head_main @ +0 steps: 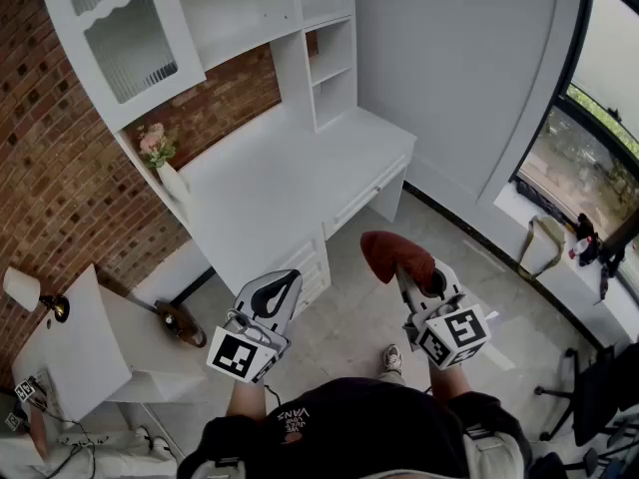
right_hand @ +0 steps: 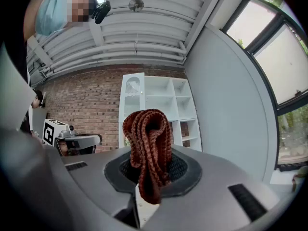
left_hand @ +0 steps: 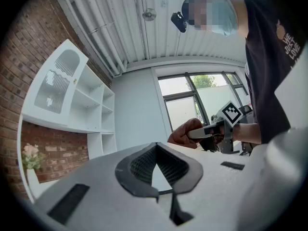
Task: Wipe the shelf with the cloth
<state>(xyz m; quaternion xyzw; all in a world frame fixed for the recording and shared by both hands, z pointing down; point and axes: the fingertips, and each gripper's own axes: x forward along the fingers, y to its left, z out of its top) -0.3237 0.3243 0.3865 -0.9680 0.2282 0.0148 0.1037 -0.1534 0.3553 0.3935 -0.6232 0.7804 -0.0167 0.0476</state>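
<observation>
A reddish-brown knitted cloth (head_main: 391, 253) is bunched up in my right gripper (head_main: 410, 273), which is shut on it over the floor in front of the white desk (head_main: 290, 183). In the right gripper view the cloth (right_hand: 148, 138) sticks up folded between the jaws of that gripper (right_hand: 149, 165), with the white shelf unit (right_hand: 161, 107) behind it. My left gripper (head_main: 291, 279) is held level beside the right one, shut with nothing in it. From the left gripper (left_hand: 156, 147) I see the shelf unit (left_hand: 91, 112) at left and the cloth (left_hand: 182, 134) at right.
A vase of pink flowers (head_main: 165, 163) stands at the desk's left end against the brick wall. A glass-fronted cabinet door (head_main: 125, 33) hangs above it. A white side table (head_main: 75, 352) with a lamp (head_main: 25, 289) is at lower left. A window sill (head_main: 559, 267) and office chair (head_main: 599, 392) are at right.
</observation>
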